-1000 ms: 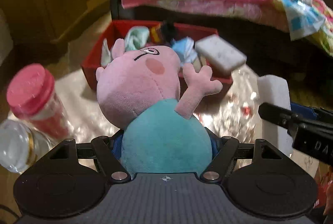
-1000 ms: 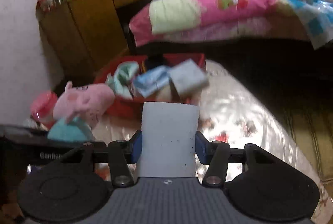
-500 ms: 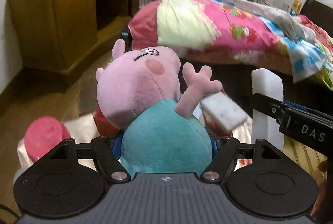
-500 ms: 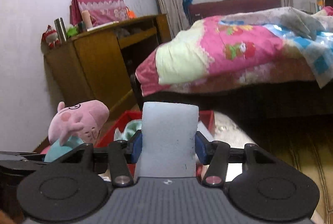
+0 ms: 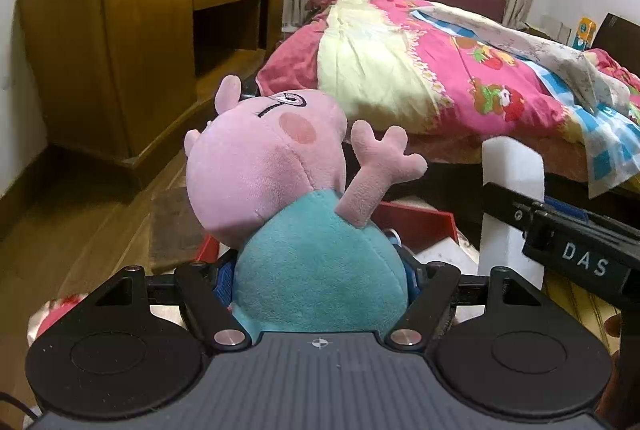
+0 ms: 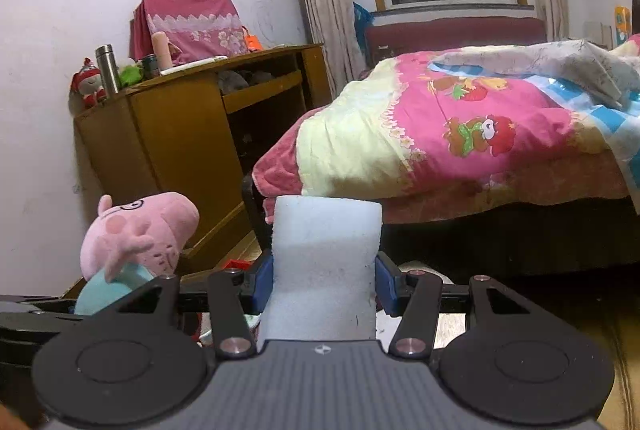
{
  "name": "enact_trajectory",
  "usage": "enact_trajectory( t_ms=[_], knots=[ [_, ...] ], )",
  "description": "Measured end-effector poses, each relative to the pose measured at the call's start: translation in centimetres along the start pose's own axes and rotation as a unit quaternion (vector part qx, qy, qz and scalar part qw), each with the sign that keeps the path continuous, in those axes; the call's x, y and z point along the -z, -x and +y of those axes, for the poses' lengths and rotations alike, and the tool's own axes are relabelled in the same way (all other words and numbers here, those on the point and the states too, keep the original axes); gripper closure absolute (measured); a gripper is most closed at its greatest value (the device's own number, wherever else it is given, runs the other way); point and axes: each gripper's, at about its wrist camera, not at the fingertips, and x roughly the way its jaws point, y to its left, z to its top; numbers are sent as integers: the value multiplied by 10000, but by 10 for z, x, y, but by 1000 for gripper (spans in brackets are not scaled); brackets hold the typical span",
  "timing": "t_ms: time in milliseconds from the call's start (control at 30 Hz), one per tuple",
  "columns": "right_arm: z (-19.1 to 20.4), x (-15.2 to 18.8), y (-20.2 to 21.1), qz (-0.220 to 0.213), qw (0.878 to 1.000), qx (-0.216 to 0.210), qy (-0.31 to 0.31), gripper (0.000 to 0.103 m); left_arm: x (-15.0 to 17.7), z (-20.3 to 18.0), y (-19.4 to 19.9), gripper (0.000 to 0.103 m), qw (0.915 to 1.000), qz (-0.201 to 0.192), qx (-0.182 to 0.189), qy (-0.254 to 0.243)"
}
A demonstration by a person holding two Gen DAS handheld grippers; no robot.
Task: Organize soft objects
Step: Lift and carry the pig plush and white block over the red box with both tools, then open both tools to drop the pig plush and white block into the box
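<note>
Here, two grips — left fingers clamp one pig plush, right fingers squeeze one white sponge.

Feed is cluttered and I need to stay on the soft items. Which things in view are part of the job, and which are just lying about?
Part of the job:
- pig plush toy, clamped in the left gripper
- white foam block, clamped in the right gripper
- red bin, partly hidden below

Just lying about:
- steel flask on the wooden cabinet
- bed quilt
</note>
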Motion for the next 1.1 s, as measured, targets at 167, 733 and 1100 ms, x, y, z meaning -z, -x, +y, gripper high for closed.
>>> enact_trajectory(
  t_ms=[167,733,1100],
  knots=[
    [-2,-1,-23,114,9999,52,107,80,-7,2,-16,31,10000,51,-68,-22],
    [-14,15,-100,618,9980,43,149,74,-15,11,-91,28,9977,625,-203,-184],
    [-23,13,-98,711,9973,114,-121,59,-17,13,-72,18,9987,463,-198,-121]
  ],
)
